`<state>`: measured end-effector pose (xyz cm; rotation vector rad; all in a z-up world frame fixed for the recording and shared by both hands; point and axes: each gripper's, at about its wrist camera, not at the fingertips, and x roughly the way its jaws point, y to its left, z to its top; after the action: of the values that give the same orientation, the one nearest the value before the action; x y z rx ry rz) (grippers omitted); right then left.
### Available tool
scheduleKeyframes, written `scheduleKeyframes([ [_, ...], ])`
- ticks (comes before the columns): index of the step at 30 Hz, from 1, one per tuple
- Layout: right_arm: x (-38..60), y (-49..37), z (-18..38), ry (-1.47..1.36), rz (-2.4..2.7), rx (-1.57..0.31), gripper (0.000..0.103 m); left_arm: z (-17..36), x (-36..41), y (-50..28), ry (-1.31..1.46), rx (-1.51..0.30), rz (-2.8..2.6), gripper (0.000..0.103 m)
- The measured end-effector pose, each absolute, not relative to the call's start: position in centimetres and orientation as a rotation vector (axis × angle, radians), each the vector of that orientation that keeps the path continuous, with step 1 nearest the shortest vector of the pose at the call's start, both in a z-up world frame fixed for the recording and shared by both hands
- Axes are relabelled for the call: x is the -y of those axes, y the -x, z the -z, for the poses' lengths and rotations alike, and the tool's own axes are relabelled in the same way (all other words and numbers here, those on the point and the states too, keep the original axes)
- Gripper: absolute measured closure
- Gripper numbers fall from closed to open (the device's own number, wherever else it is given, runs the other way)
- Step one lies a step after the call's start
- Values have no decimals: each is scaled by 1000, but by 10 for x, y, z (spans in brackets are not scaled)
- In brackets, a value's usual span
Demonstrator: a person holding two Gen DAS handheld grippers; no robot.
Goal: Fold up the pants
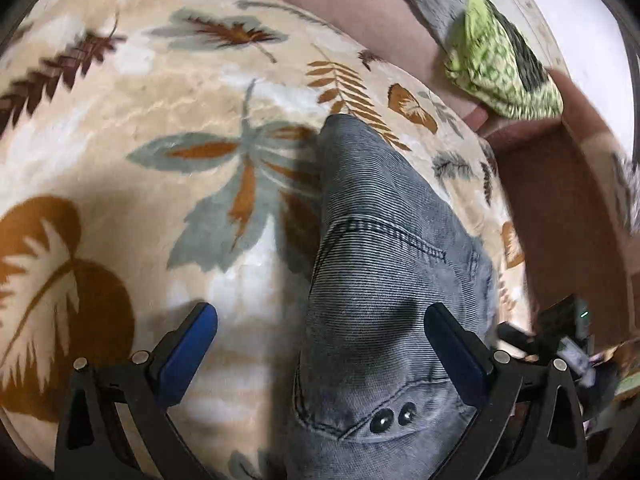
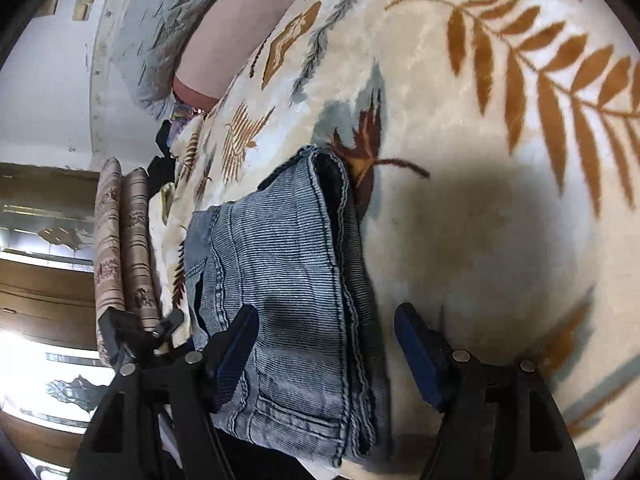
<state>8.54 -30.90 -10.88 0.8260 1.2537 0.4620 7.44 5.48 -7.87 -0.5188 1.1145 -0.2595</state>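
Grey-blue denim pants [image 1: 380, 264] lie on a cream blanket with leaf prints [image 1: 160, 120]. In the left wrist view the waist with two dark rivets is nearest, between the fingers of my open left gripper [image 1: 320, 332], which hovers above it. In the right wrist view the pants [image 2: 280, 264] look folded, with stacked hem edges along the right side. My right gripper [image 2: 326, 340] is open, straddling the folded edge; its left finger [image 2: 236, 344] lies over the denim.
A green patterned cloth [image 1: 500, 72] lies on a pink sheet beyond the blanket. A brown wooden bed frame [image 1: 560, 208] runs at the right. Rolled patterned fabric [image 2: 120, 240] and a wooden cabinet stand left in the right wrist view. The other gripper shows at the edge [image 1: 568, 340].
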Motion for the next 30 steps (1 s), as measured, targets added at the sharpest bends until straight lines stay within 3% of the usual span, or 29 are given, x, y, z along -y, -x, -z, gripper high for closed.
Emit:
scheduleKeyframes([
  [7,289,-87,111,-774,-502,-1275,29,79,-42,-75,499,-1128,293,3],
  [9,293,-87,117,-843,-491,-1269,29,78,-39,-74,454,-1118,261,20],
  [10,293,-87,116,-831,-495,-1271,29,77,-36,-76,431,-1125,258,51],
  [11,291,-87,114,-805,-500,-1271,29,77,-35,-77,438,-1140,280,65],
  [15,277,-89,110,-739,-513,-1277,28,73,-26,-76,379,-1135,248,64],
  [17,275,-90,111,-720,-508,-1282,28,81,-30,-78,421,-1132,264,47],
  [20,278,-90,111,-717,-502,-1282,28,81,-30,-79,437,-1138,288,45],
  [22,276,-91,109,-686,-502,-1280,36,75,-20,-79,360,-1139,282,61],
  [23,273,-91,106,-660,-500,-1279,54,71,-15,-76,326,-1127,283,75],
  [26,263,-87,93,-570,-487,-1262,76,54,-10,-66,248,-1075,288,83],
  [30,265,-81,68,-544,-492,-1207,83,34,-8,-57,179,-1010,287,84],
])
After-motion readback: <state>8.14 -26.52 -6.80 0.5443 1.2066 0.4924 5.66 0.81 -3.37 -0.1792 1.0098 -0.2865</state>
